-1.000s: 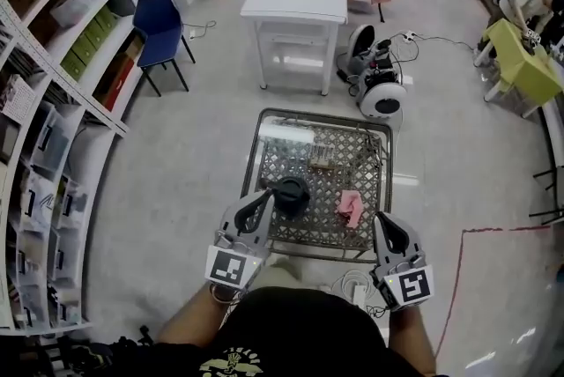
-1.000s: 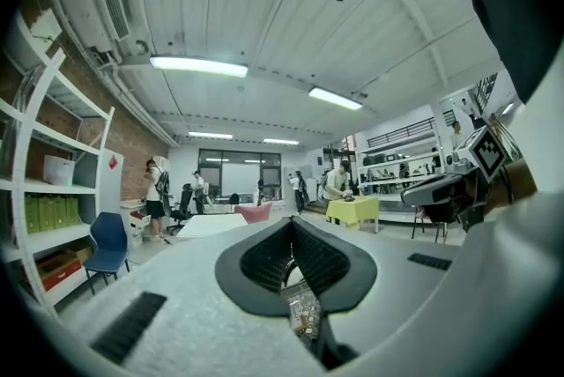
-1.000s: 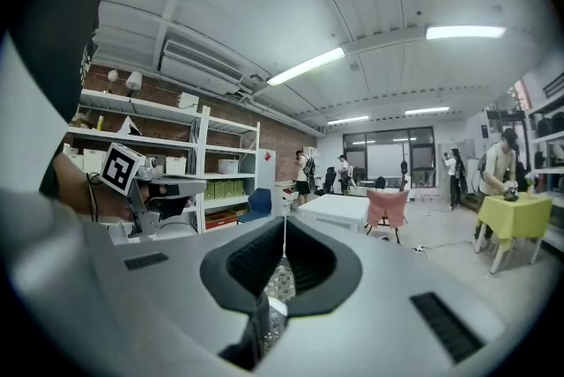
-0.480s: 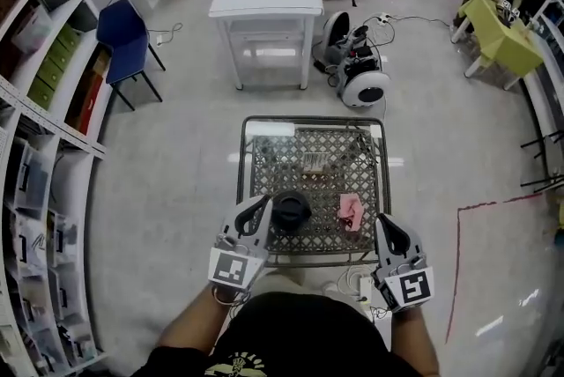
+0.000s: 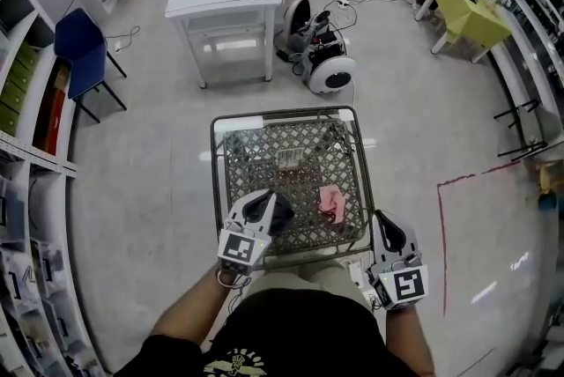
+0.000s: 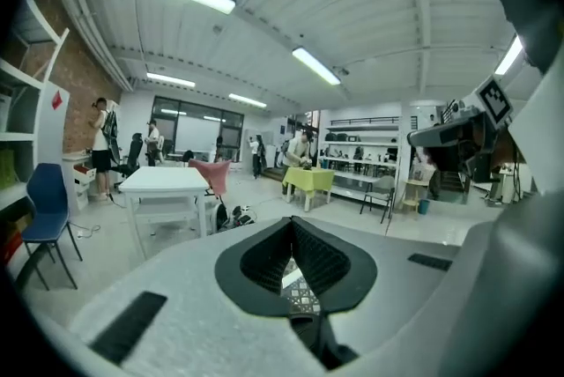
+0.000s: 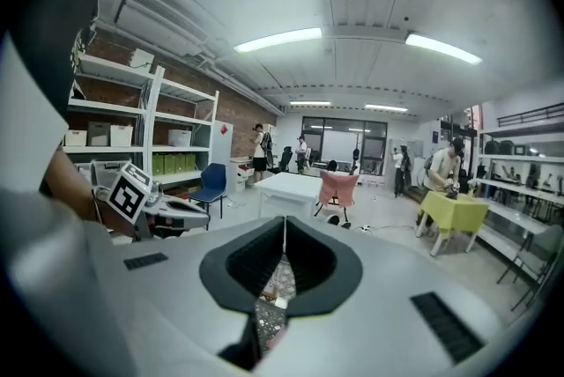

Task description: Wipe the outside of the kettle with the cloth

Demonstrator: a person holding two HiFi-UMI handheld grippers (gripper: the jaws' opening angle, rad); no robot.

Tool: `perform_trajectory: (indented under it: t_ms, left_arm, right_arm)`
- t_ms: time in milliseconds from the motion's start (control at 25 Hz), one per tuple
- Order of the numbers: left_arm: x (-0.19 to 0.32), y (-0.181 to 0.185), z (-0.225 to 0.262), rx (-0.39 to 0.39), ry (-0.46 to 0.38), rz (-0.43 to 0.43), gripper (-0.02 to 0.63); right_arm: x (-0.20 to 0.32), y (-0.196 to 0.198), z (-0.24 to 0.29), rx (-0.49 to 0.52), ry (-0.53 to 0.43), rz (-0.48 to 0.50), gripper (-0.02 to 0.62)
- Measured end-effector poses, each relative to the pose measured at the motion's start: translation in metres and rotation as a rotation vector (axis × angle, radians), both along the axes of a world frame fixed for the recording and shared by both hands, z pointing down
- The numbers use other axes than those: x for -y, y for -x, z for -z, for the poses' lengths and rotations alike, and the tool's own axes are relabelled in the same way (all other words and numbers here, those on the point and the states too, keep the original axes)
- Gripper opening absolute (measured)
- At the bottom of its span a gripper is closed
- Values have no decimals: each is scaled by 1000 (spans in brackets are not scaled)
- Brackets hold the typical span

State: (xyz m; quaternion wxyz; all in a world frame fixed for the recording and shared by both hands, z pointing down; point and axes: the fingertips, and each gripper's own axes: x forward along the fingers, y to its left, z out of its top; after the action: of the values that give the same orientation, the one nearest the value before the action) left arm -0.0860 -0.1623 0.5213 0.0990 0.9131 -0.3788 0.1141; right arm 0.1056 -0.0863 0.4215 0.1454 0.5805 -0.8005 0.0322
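While left gripper (image 5: pixel 262 203) and right gripper (image 5: pixel 386 225) show jaws pressed together, empty, I see left one overlapping kettle (image 5: pixel 284 216), cloth (image 5: pixel 331 202) just right of kettle, right one farther right.

A black rounded kettle (image 5: pixel 284 217) has a pink crumpled cloth (image 5: pixel 331 203) at its three o'clock, on a grey metal lattice table (image 5: pixel 256 159). The grey left gripper (image 5: pixel 261 201) and right gripper (image 5: pixel 385 224) bear black-and-white square markers.
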Motion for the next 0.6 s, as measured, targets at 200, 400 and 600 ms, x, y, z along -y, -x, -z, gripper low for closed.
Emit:
perform_trajectory:
  t_ms: [200,400,600]
  left_arm:
    - [13,-14,-54,87,60,-21,9]
    - [15,-17,-102,178,121,-25,9]
    - [17,-18,-110,281,83,-10,9]
  right_arm:
    - [3,-17,-25,61,86,-52,12]
    - [16,-17,-73,53,218,28,12]
    - [33,-32,-124,44,319,89,14]
